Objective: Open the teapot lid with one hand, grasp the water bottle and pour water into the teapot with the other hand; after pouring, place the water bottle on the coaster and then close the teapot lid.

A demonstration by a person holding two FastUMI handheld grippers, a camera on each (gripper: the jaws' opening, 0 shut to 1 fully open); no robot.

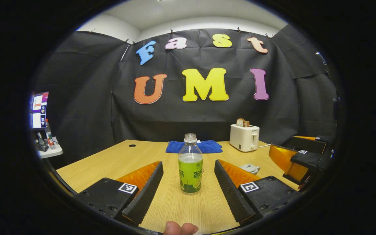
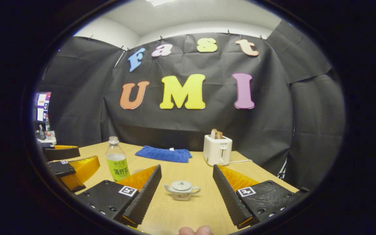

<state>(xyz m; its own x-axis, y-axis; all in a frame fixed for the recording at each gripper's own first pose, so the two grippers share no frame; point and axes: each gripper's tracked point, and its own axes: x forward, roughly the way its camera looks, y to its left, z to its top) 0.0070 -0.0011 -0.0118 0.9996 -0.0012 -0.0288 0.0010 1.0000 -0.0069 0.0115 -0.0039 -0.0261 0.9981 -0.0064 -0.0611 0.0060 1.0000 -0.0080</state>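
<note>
My left tongs (image 1: 188, 187) gape around the uncapped water bottle (image 1: 190, 164), thin plastic, partly full (grip mid-label, gently). My right tongs (image 2: 186, 192) stand open before the small teapot (image 2: 181, 190) on the worktop (image 2: 175, 212); its lid is fragile.

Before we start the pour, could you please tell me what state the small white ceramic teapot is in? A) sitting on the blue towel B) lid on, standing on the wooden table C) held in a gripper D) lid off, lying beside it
B: the small white ceramic teapot stands on the wooden table with its lid seated, ahead of the open right gripper.
</note>
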